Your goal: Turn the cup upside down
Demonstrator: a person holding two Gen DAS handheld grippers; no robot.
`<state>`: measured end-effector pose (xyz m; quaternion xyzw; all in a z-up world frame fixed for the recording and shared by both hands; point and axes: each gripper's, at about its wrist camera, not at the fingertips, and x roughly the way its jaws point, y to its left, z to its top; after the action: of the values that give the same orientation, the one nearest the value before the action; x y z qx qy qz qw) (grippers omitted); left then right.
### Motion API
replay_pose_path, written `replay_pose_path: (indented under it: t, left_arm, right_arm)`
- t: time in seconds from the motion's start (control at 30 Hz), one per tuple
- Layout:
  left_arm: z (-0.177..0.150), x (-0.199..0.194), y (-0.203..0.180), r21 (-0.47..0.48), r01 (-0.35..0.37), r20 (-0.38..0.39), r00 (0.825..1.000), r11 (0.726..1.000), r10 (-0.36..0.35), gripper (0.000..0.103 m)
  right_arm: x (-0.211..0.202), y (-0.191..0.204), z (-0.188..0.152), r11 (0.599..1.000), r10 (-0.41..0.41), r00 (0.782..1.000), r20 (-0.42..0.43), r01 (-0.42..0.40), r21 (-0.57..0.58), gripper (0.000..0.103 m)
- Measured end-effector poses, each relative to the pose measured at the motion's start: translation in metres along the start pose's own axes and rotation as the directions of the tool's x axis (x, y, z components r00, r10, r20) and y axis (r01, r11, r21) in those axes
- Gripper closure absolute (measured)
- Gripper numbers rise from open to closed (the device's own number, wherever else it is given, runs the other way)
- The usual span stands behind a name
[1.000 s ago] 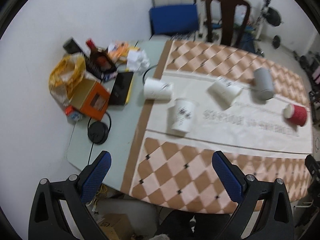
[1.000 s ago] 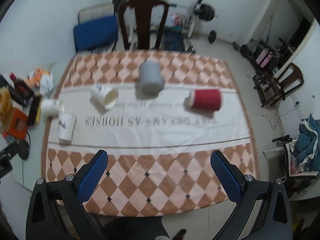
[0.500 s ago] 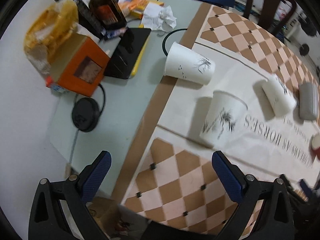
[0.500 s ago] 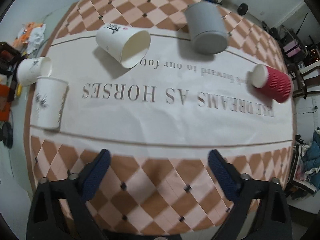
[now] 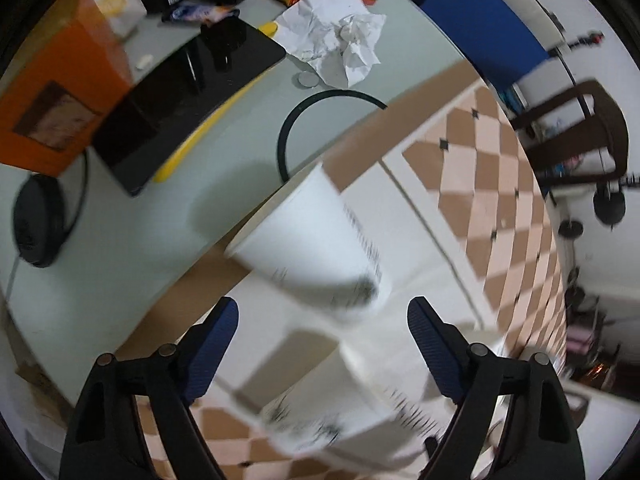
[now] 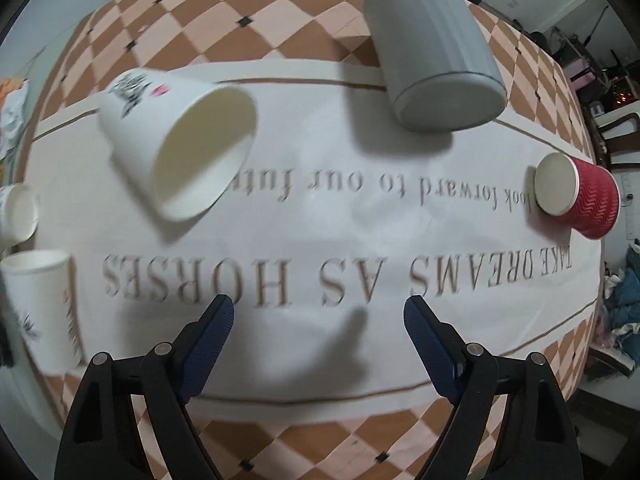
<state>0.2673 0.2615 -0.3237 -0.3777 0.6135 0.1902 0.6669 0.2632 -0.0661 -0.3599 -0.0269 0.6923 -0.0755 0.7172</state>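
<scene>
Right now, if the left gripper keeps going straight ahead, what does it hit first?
Most likely the white paper cup lying on its side just beyond the left gripper's open fingers; blur makes depth uncertain.

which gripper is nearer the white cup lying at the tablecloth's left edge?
Left. The left gripper is open with that white cup just ahead of its fingers. The right gripper is open over the cloth's middle; there the cup sits far left.

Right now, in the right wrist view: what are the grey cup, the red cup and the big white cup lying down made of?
Grey cup: probably plastic or glazed ceramic; smooth satin ribbed wall, can't say which.
Red cup: paper, likely; matte embossed zigzag sleeve, flat white base disc.
White cup: paper, likely; thin rolled rim, matte printed wall.
</scene>
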Motion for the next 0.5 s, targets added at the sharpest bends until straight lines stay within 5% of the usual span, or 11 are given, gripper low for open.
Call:
replay_pose_path:
  t: [0.07, 0.2, 0.5]
  left_arm:
    - [0.009, 0.01, -0.001, -0.034, 0.006, 0.002, 1.0, 0.999, -0.006, 0.018]
    - [0.019, 0.025, -0.003, -0.051, -0.006, 0.002, 1.0, 0.999, 0.006, 0.036]
    - [0.016, 0.015, -0.03, 0.226, -0.159, 0.123, 0.983, 0.961, 0.134, 0.043]
  right_arm:
    - [0.003, -0.001, 0.007, 1.0, -0.01, 1.0, 0.003, 0.01, 0.011, 0.016]
    - [0.008, 0.0, 0.021, 1.0, -0.025, 1.0, 0.002, 0.025, 0.007, 0.016]
    - [-0.002, 0.01, 0.036, 1.0, -0.029, 1.0, 0.009, 0.029, 0.001, 0.017]
